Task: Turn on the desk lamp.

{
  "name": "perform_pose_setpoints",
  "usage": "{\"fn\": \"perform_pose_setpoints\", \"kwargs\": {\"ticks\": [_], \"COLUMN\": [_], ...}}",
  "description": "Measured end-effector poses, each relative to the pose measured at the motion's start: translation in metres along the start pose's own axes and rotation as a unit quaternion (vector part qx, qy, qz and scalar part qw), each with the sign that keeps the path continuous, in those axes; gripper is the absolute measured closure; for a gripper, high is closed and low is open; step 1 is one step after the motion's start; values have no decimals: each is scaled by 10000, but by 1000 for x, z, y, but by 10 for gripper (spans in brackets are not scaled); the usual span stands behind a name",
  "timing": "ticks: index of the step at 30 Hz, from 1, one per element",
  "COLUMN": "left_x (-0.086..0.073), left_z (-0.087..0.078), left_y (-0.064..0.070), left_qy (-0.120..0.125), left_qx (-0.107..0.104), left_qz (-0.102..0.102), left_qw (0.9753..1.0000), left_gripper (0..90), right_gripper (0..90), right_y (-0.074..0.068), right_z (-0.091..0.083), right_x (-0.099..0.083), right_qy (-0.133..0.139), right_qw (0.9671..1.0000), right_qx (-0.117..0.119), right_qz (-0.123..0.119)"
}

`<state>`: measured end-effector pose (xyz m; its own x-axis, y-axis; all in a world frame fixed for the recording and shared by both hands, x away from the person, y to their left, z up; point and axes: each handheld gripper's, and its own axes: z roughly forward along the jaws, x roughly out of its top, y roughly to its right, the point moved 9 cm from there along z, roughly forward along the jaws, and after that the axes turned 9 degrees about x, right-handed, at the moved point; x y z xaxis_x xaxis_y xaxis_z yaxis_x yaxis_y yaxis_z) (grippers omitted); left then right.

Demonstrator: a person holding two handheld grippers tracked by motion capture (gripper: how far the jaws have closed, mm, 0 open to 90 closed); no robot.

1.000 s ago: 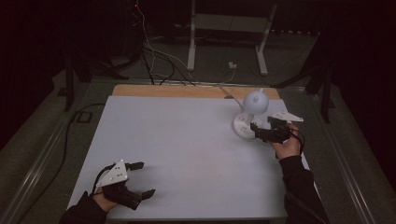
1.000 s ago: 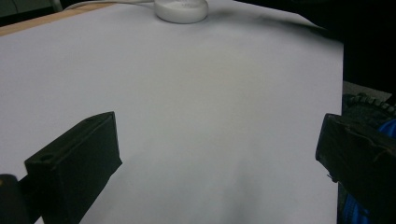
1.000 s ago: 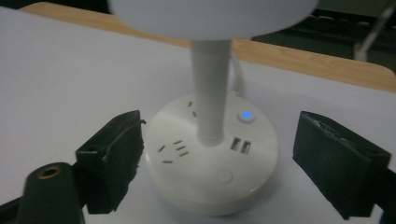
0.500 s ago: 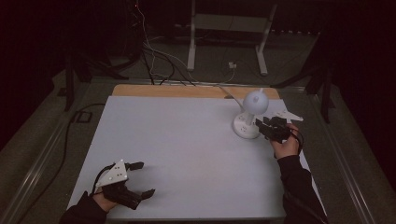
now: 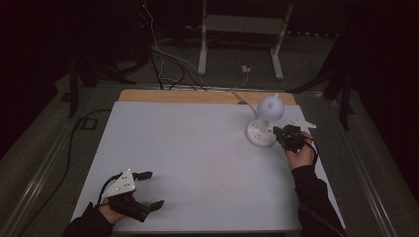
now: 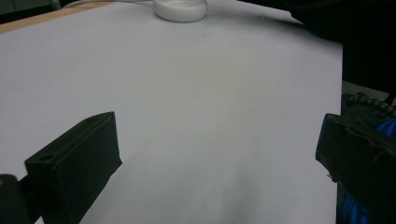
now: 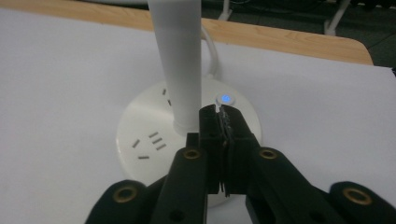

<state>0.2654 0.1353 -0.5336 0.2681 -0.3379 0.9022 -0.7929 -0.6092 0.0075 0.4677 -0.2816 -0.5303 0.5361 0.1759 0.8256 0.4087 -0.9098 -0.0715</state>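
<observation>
Right gripper [image 7: 223,112], fingers pressed together, poised over lamp base [image 7: 154,140] just short of lit blue button [image 7: 225,98], perhaps touching; left gripper [image 5: 148,190] spread wide on white surface [image 5: 197,148].

The room is sitting in near darkness, with the floor and stands beyond fading into black, while the pale white-topped table [image 5: 197,148] is catching a soft, even light from above and is looking grainy and a little muddy in the high view. In the left gripper view the left gripper's black jaws are blurring at the close edges and are casting only a faint shadow on the sheet. In the right gripper view the white plastic desk lamp [image 7: 187,112] is standing sharp, a small round blue button [image 7: 225,99] is glowing on its base, and the lamp's post is washing out slightly.
</observation>
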Motion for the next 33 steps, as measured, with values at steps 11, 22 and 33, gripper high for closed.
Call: {"fn": "perform_pose_setpoints", "kwargs": {"ticks": [11,22,33], "left_x": [0,0,0], "left_z": [0,0,1], "left_y": [0,0,1], "left_qy": [-8,-8,-8], "left_qx": [-14,-7,-9], "left_qz": [0,11,21], "left_qw": [10000,10000,10000], "left_gripper": [3,3,3], "right_gripper": [900,900,900], "right_y": [-2,-4,-1], "right_z": [7,17,20], "right_x": [-9,-19,-21], "right_qy": [-105,-207,-213], "right_qw": [9999,9997,9996], "right_qx": [-3,-72,-140], "right_qz": [-20,-88,-113]}}
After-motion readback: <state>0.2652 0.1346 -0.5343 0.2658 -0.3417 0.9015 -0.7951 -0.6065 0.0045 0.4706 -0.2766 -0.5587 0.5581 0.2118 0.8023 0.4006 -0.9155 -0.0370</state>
